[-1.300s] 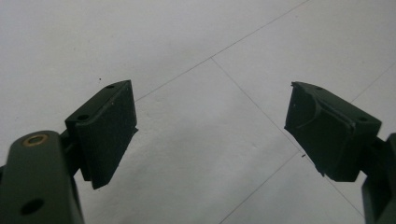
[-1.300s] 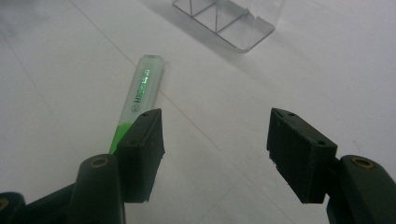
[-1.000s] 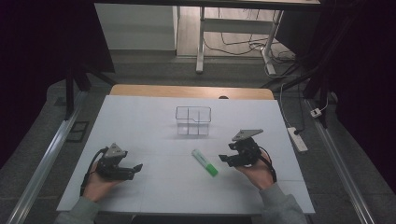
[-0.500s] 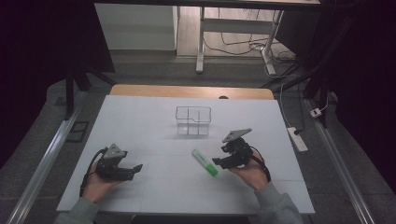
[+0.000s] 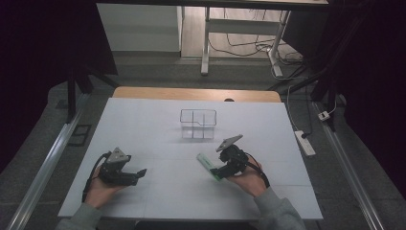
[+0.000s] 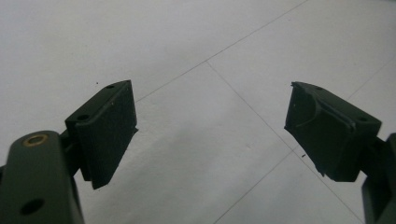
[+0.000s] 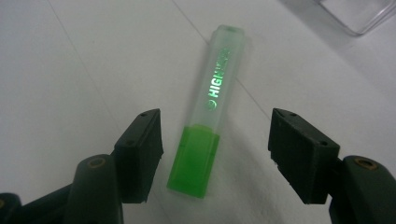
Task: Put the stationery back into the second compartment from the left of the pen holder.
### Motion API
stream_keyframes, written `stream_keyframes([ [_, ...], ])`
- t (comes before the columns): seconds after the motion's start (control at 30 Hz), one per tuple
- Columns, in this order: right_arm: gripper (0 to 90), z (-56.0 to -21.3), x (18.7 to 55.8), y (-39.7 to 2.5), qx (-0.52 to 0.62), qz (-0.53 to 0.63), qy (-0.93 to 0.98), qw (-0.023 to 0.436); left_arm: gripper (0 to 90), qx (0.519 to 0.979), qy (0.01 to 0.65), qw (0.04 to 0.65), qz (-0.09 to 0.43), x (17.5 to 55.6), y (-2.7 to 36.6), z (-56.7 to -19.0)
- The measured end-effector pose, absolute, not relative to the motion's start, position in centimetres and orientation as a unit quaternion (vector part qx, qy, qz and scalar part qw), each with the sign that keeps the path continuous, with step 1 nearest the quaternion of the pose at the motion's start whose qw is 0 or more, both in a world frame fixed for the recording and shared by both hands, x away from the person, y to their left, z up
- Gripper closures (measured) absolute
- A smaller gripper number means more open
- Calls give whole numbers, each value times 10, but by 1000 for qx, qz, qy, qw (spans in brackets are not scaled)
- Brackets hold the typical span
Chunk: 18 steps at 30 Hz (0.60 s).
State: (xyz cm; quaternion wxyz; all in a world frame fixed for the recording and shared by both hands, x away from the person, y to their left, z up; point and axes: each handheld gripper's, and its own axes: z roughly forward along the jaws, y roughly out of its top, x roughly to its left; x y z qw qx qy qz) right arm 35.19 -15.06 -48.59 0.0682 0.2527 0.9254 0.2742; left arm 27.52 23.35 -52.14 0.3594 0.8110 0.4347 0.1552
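Compared with a second ago, the right gripper [image 5: 216,171] has moved left and down to the green highlighter [image 5: 208,166], which lies flat on the white table [image 5: 158,129] just in front of a clear plastic organizer [image 5: 198,123]. Its jaws are spread wide on either side of the highlighter's green cap [image 7: 193,165], not yet touching it, and pale lettering on the translucent barrel reads "HIGH", the rest unclear. The left gripper [image 5: 140,172] has stayed resting on the table at the left, its jaws spread over bare surface.
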Motion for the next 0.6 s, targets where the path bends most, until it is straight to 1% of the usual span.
stream_keyframes([
  [0.27, 344, -494, 353, -140, 249, 256, 932, 61, 162, 810, 435, 360, 156, 274, 233, -521],
  [0.6, 357, -505, 355, -129, 244, 231, 940, 66, 162, 811, 436, 358, 156, 274, 233, -521],
])
